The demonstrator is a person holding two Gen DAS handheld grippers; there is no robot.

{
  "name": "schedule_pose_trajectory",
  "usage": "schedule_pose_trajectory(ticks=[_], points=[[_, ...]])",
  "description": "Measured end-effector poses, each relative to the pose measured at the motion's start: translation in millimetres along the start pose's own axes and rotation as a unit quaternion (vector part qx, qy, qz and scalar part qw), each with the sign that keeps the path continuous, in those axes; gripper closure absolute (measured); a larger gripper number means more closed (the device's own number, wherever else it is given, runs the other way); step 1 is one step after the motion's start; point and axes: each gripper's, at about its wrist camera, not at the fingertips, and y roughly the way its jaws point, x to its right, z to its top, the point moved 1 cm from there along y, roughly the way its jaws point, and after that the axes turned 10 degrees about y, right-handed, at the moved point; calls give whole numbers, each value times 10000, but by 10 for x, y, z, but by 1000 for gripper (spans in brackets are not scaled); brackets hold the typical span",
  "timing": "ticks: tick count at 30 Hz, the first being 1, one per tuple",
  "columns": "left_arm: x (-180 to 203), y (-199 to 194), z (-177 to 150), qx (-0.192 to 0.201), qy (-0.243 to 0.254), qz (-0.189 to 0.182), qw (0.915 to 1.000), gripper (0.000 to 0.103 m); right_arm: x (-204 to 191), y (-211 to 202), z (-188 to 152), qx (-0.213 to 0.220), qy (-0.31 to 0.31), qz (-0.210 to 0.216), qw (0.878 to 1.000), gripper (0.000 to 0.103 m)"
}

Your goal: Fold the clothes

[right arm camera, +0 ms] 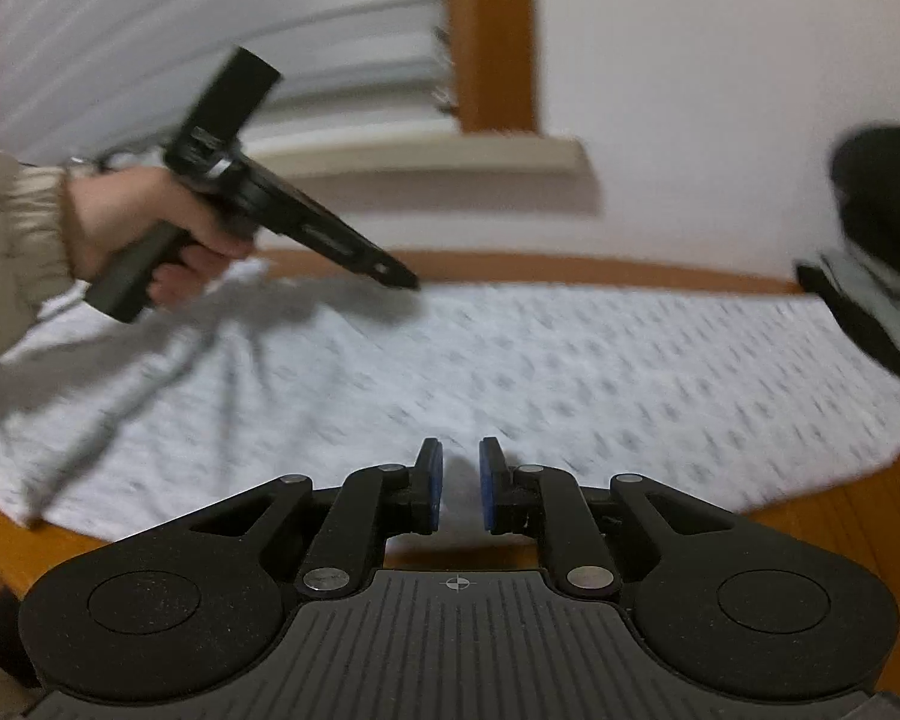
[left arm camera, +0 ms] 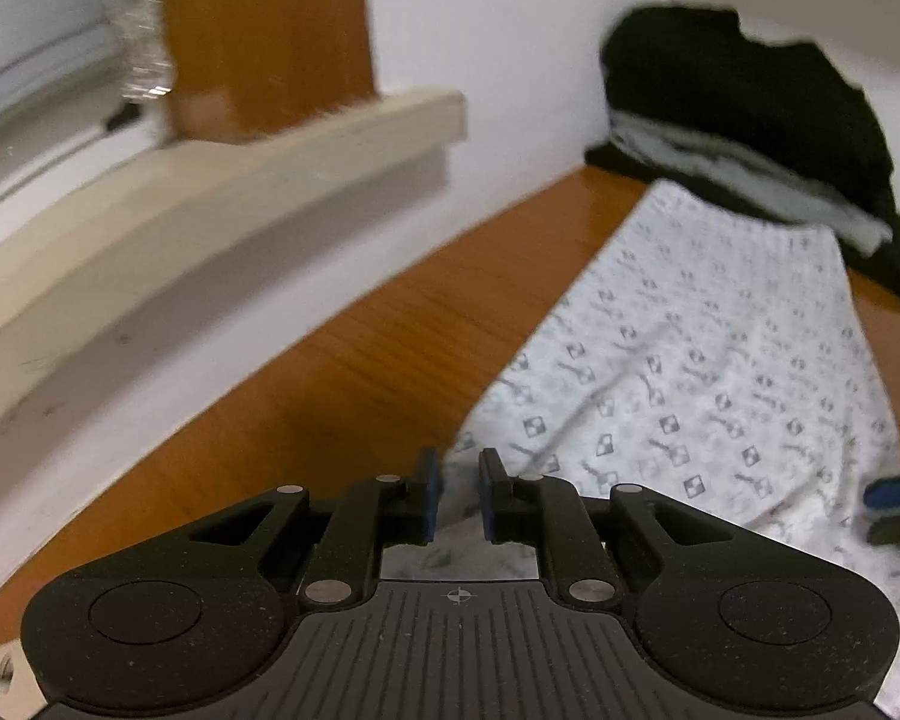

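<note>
A white wall (right arm camera: 690,90) stands behind the brown wooden counter (left arm camera: 342,360). A cream window sill (left arm camera: 270,150) sticks out above the counter.

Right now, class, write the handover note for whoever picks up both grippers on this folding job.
Left gripper: fingers slightly apart, at the edge of the white patterned garment, gripping nothing visible.
Right gripper: fingers slightly apart over the garment's near edge, empty.
The garment lies spread on the wooden table, creased near the left hand. A dark clothes pile sits at the far end.
Done: garment laid out. Left: every fold.
</note>
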Motion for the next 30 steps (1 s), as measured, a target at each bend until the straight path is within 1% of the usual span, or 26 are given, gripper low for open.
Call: schedule_pose_trajectory(ticks=[2, 5, 8, 13, 14, 15, 16, 18, 21, 23, 24, 25, 26, 28, 30], points=[[-10, 48, 7, 77, -18, -8, 10000, 88, 50, -60, -61, 76, -33, -14, 10000, 89], [-75, 123, 47, 49, -13, 58, 10000, 88, 91, -178, -162, 131, -20, -51, 9999, 89], [-81, 190, 100, 7, 147, 284, 9995, 88, 178, -254, -203, 156, 40, -7, 9999, 90], [-93, 122, 186, -94, 12, 547, 9985, 88, 148, -316, -221, 200, -14, -34, 9998, 89], [-118, 30, 183, -21, -60, 589, 9982, 87, 138, -321, -208, 163, -29, -55, 9998, 88], [-148, -81, 172, 62, -119, 586, 9982, 83, 129, -326, -194, 127, -43, -75, 9999, 86], [-190, -206, 140, 126, -183, 632, 9978, 75, 115, -329, -171, 112, -39, -87, 9999, 80], [-274, -426, 65, 195, -294, 729, 9967, 66, 104, -357, -130, 224, -102, -105, 9996, 71], [-383, -669, -107, 143, -413, 854, 9954, 66, 103, -352, -48, 344, -143, -176, 9992, 70], [-415, -778, -266, 83, -536, 939, 9941, 66, 176, -332, 17, 404, -91, -345, 9985, 70], [-416, -821, -342, 72, -594, 960, 9936, 62, 227, -320, 56, 416, -35, -436, 9982, 69], [-416, -865, -417, 61, -652, 982, 9930, 59, 313, -309, 95, 400, 76, -510, 9979, 68], [-416, -908, -492, 50, -709, 1004, 9924, 57, 423, -301, 131, 409, 203, -612, 9971, 68], [-417, -994, -642, 28, -825, 1047, 9911, 56, 673, -280, 189, 424, 406, -957, 9937, 65], [-356, -1040, -793, 28, -913, 986, 9909, 56, 903, -271, 224, 379, 610, -1207, 9901, 64]])
